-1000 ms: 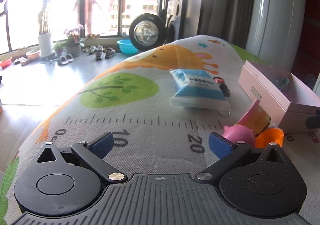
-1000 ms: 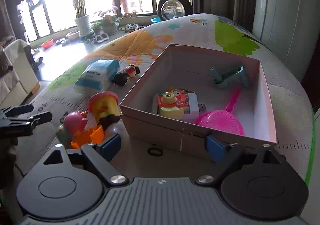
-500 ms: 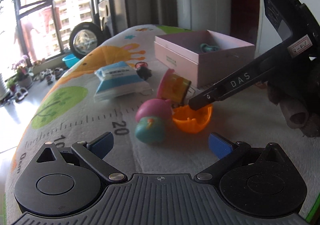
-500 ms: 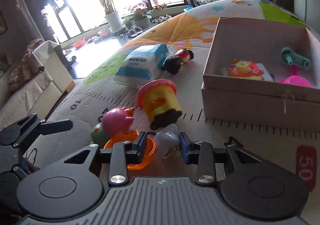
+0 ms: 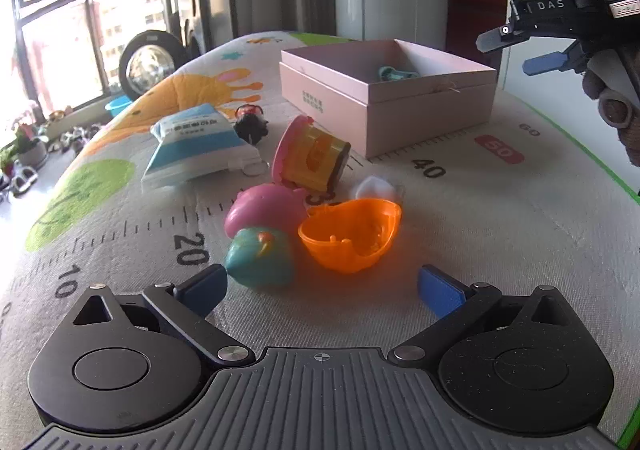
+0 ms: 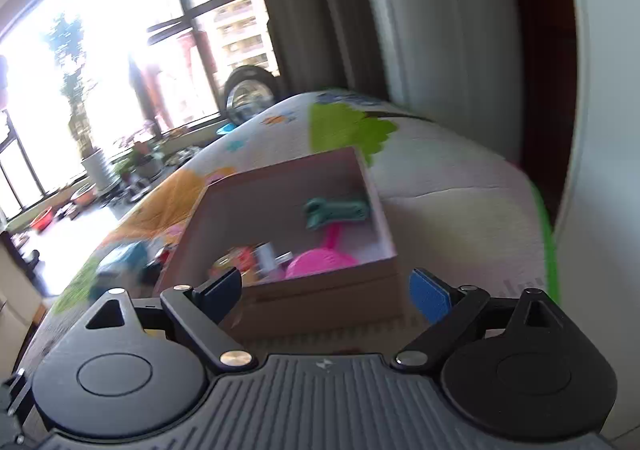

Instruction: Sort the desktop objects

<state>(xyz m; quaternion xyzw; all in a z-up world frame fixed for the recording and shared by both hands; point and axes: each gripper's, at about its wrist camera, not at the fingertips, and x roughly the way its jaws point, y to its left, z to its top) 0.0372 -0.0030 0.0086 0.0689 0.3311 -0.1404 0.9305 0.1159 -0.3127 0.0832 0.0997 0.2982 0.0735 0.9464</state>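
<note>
left gripper point(image 5: 322, 286): spread, empty, orange plastic shell half point(image 5: 352, 234) at 12 o'clock
right gripper point(image 6: 325, 290): jaws opening, empty, pink cardboard box point(image 6: 320, 290) at 12 o'clock

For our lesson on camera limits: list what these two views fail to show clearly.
- Right wrist view: toys left of the pink box are smeared by motion blur.
- Left wrist view: the box's near wall hides most contents.
- Left wrist view: white object behind the orange shell is blurred, unidentifiable.

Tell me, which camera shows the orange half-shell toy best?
The left wrist view: the orange shell lies open side up on the mat, sharp and close, just ahead of the left gripper. The right wrist view, blurred and aimed at the pink box, misses it.
</note>
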